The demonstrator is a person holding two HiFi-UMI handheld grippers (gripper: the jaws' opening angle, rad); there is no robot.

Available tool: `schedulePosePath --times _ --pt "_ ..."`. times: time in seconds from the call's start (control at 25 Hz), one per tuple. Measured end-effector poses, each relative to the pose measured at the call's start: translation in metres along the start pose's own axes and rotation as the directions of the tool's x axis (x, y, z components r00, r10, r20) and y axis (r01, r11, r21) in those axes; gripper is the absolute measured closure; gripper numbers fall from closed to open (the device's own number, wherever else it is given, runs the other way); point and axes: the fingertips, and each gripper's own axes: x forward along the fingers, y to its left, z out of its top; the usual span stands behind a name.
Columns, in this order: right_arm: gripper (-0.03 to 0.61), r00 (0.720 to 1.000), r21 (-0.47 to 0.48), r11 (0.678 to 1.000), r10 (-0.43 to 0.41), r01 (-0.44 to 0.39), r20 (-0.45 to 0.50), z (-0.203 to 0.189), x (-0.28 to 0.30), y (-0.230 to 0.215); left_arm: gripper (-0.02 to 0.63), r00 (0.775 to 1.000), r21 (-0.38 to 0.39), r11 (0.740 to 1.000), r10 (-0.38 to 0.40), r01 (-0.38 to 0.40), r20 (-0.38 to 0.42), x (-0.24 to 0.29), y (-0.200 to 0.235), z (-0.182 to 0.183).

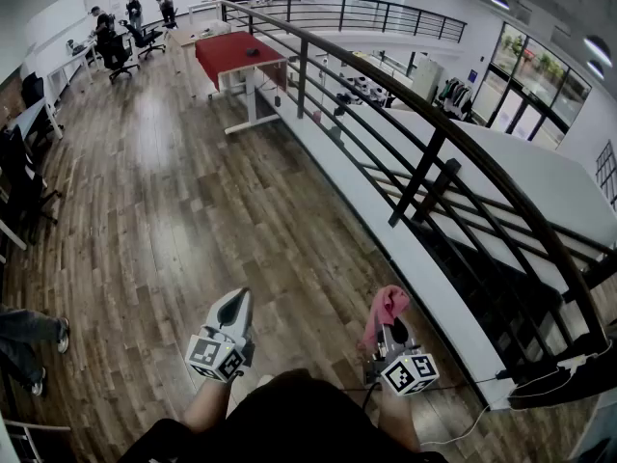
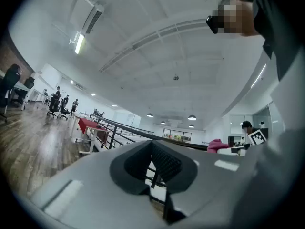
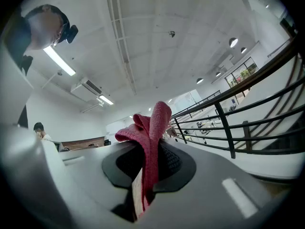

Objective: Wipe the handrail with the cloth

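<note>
Cloth (image 1: 388,307) in right gripper (image 1: 390,332), seemingly pointing up

The handrail (image 1: 415,104) runs on my right; a desk (image 1: 236,54) stands far ahead beside it. The cloth (image 1: 386,309) sits in my right gripper's (image 1: 391,334) jaws.

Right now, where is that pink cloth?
The pink cloth is pinched between the jaws of the right gripper, low and right of centre in the head view. The black handrail runs to its right, not touching it.
</note>
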Motion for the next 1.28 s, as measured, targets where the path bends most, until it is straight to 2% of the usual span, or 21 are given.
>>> schedulePosePath --times 0.4,0.64,0.76,1.04,1.28 --pt "0.531 1.0 0.013 1.0 -0.024 0.024 0.001 0.001 -0.016 -0.012 0.614 0.999 -0.033 0.999 0.038 -0.039 -0.027 -0.009 0.001 -0.008" --pt "0.529 0.999 0.006 0.999 -0.049 0.049 -0.003 0.003 -0.027 -0.024 0.614 0.999 -0.026 0.999 0.019 -0.02 -0.041 -0.002 -0.015 -0.013" --pt "0.529 0.998 -0.032 0.997 -0.067 0.067 -0.01 0.003 -0.036 -0.029 0.614 0.998 -0.034 0.999 0.009 -0.011 -0.058 0.001 -0.029 -0.019" --pt "0.529 0.996 0.016 0.996 -0.085 0.085 0.012 0.004 -0.073 -0.058 0.614 0.994 -0.022 0.999 -0.025 0.022 -0.108 0.008 -0.07 -0.039" --pt "0.529 0.992 0.047 0.992 -0.119 0.117 0.031 0.009 -0.114 -0.085 0.614 0.991 -0.035 0.997 -0.077 0.074 -0.107 0.024 -0.112 -0.046"
